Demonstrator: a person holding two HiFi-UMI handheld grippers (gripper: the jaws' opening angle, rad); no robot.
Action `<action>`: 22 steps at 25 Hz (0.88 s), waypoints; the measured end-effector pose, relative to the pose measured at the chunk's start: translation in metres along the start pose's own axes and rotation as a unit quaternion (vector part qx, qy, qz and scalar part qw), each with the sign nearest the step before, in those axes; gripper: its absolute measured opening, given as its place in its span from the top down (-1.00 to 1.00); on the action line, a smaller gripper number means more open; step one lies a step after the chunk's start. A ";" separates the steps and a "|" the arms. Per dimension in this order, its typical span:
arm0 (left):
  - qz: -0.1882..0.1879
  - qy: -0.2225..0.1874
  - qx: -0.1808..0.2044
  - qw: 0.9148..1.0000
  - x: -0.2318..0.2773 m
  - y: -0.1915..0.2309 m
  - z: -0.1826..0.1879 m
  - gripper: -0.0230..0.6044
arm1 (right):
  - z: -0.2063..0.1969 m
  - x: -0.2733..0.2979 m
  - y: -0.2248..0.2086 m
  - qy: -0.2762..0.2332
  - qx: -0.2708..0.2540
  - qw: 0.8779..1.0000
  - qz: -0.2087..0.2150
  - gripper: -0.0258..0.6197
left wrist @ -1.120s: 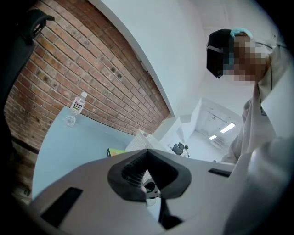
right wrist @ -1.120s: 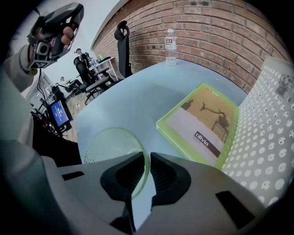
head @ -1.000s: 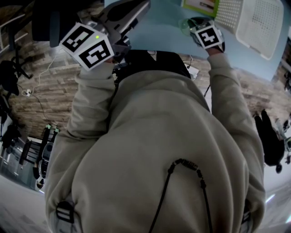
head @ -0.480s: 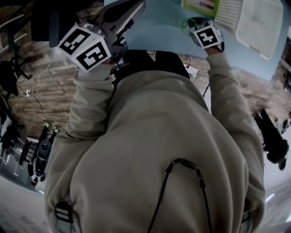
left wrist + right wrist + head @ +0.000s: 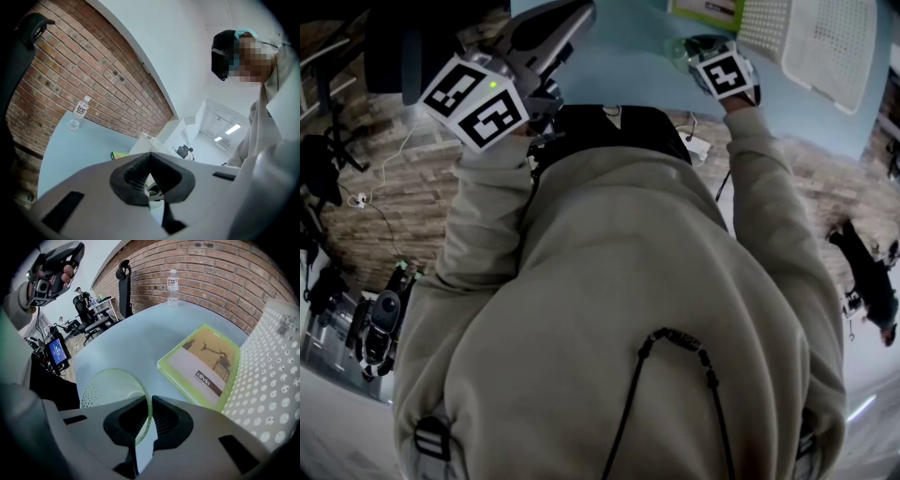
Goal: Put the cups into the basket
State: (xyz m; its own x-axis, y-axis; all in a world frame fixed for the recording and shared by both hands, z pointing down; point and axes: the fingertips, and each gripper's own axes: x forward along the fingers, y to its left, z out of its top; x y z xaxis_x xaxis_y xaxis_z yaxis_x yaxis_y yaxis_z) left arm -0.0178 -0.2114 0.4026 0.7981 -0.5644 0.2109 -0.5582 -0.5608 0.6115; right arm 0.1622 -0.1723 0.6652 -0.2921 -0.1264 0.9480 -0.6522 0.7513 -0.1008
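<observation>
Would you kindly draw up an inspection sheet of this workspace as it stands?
Surface: light blue table, with only a few things on it.
Job's things: one translucent green cup, still outside the white perforated basket; no other cup seen.
Clutter: green book lying flat between cup and basket; water bottle upright at the far edge.
Grippers: right gripper shut on the cup's wall at the rim; left gripper shut and empty, held off to the side.
Cables: white cable on the floor.
Surroundings: brick wall; office chairs beyond the table.
</observation>
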 end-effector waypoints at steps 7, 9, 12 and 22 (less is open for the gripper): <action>-0.001 0.022 0.049 0.999 -0.015 -0.006 -0.021 0.94 | -0.004 -0.013 0.026 -0.016 0.014 1.000 0.002 0.82; -0.008 0.019 0.052 0.998 -0.013 -0.008 -0.013 0.93 | 0.001 -0.025 0.030 -0.022 0.016 1.000 0.001 0.82; -0.016 0.012 0.059 0.998 -0.010 -0.017 0.004 0.93 | 0.005 -0.044 0.038 -0.024 0.008 1.000 0.006 0.82; -0.049 0.032 0.171 0.984 -0.007 -0.054 0.042 0.94 | 0.042 -0.115 0.043 -0.056 -0.022 0.998 -0.017 0.82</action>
State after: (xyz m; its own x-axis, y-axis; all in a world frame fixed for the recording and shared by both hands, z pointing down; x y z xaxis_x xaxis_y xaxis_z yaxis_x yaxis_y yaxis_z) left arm -0.0025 -0.2022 0.3360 0.8584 -0.4642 0.2183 -0.5128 -0.7877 0.3415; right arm 0.1384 -0.1524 0.5394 -0.3473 -0.2222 0.9111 -0.6333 0.7721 -0.0531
